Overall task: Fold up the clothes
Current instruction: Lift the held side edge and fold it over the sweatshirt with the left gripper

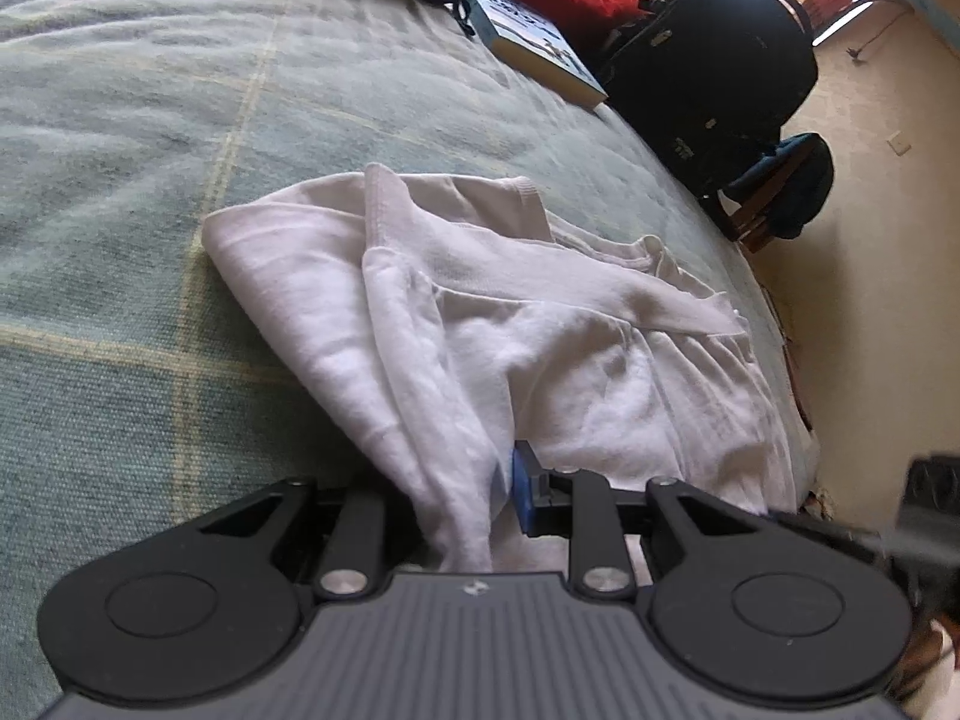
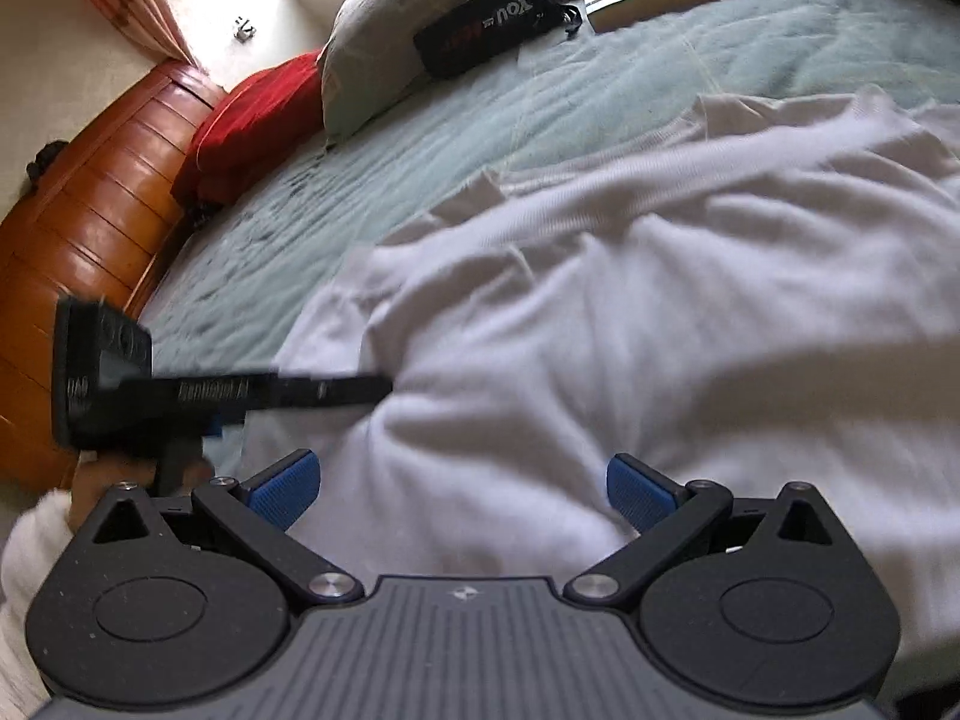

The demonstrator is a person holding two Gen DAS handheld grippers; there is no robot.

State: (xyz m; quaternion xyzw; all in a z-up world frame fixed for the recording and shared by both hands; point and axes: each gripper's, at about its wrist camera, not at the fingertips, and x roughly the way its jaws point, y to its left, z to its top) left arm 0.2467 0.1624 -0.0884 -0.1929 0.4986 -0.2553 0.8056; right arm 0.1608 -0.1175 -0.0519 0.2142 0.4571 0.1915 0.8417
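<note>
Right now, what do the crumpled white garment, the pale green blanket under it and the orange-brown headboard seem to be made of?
The crumpled white garment looks like soft cotton knit: matte, with ribbed hems and loose creases. The pale green blanket seems a woven, slightly fuzzy fabric, perhaps wool or a blend, with thin yellow check lines. The orange-brown headboard appears to be varnished wood or a wood-look finish: it is glossy, panelled and catches highlights.

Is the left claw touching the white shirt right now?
Touching. The left wrist view shows the left claw pinching a fold of the white shirt.
</note>
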